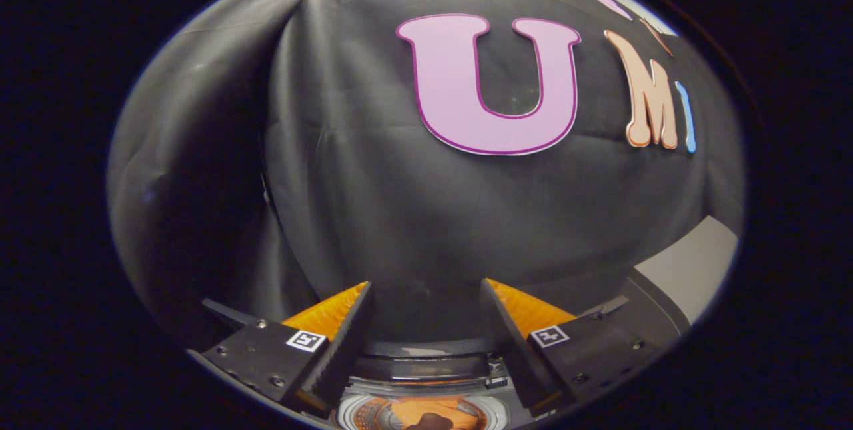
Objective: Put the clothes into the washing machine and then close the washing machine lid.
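The tool (425, 297) is held wide apart with nothing gripped, pointed at the booth's black cloth wall (373, 203), while the washing machine (426, 367) is glimpsed just below, between the fingers.

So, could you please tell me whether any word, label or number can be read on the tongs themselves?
No words or numbers can be read on them.
Left finger marker: a square black-and-white coded pattern, no letters.
Right finger marker: the same kind of pattern, no letters.
The tongs stand open with nothing between them, facing the black cloth wall.
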`<state>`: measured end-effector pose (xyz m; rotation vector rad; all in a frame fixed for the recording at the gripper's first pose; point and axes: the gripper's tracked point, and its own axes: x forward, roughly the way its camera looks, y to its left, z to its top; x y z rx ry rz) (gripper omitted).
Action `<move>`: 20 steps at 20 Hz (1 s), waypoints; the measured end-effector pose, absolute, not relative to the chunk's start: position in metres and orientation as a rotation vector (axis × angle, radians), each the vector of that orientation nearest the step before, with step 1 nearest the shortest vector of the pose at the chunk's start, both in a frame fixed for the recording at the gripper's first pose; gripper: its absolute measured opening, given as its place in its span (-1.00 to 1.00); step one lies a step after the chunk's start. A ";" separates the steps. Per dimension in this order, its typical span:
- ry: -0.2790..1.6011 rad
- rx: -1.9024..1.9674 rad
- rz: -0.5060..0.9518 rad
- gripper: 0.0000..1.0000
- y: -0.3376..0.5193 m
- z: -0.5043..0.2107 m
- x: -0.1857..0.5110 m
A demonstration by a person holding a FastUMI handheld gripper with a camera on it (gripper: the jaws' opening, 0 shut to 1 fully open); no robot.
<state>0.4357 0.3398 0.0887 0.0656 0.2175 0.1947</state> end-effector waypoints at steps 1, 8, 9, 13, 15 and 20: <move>0.215 0.065 0.194 0.92 0.340 0.089 0.436; 0.196 0.068 0.191 0.92 0.340 0.089 0.437; 0.192 0.068 0.192 0.92 0.340 0.090 0.437; 0.179 0.070 0.189 0.92 0.339 0.091 0.437; 0.175 0.070 0.190 0.92 0.340 0.091 0.438; 0.163 0.071 0.188 0.92 0.340 0.091 0.438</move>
